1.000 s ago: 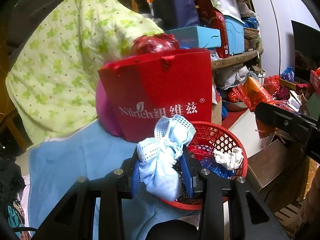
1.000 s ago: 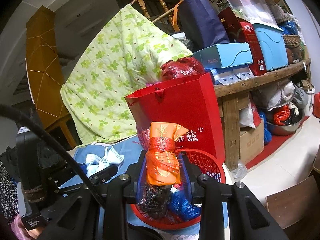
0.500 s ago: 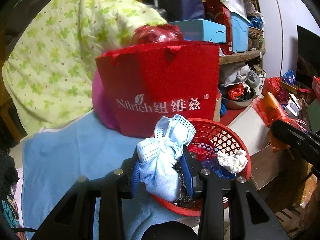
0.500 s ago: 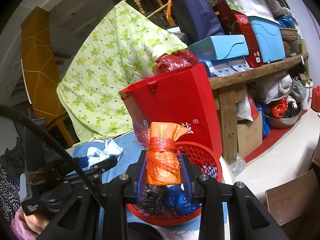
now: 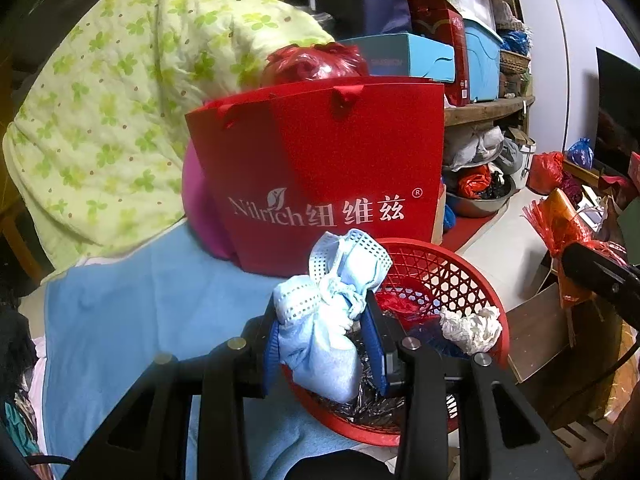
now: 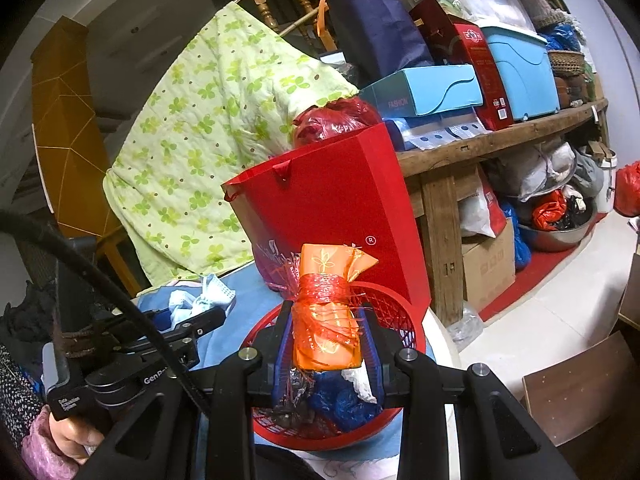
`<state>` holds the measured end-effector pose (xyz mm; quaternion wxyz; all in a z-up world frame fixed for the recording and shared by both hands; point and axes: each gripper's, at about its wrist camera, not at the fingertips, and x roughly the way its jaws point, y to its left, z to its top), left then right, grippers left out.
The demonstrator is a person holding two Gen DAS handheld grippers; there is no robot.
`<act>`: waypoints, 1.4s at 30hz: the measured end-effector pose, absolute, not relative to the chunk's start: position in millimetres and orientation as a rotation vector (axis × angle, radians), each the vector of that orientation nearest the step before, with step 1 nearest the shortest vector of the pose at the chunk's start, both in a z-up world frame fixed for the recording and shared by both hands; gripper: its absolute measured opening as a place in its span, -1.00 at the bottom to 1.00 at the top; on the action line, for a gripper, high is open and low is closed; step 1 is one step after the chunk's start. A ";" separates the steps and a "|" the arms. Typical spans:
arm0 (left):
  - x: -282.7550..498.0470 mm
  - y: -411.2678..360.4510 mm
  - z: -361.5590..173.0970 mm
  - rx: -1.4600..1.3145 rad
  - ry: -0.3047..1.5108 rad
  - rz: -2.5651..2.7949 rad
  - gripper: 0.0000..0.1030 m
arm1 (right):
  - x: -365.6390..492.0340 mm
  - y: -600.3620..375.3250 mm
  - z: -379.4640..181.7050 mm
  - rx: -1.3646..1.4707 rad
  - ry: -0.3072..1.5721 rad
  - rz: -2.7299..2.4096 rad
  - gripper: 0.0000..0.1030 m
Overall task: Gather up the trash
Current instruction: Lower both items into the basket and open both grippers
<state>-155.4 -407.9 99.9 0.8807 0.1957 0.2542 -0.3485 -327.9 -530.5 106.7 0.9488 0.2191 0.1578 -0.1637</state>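
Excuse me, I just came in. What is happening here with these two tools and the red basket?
A person is collecting trash with a handheld claw in each hand. The left claw is shut on a crumpled blue face mask, held above the near edge of the red basket. The right claw is shut on an orange wrapper tied with red mesh, also above the basket. Neither piece has been dropped in yet. The basket already holds a white paper wad and other scraps.

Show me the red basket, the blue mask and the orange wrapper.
red basket (image 5: 448, 258), left wrist view, far rim
blue mask (image 5: 320, 344), left wrist view, bunched middle
orange wrapper (image 6: 326, 340), right wrist view, lower body
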 end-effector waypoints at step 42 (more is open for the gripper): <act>-134.3 -430.0 78.8 0.408 0.581 -0.767 -0.23 | -284.9 -555.4 95.4 0.521 0.323 -0.328 -0.32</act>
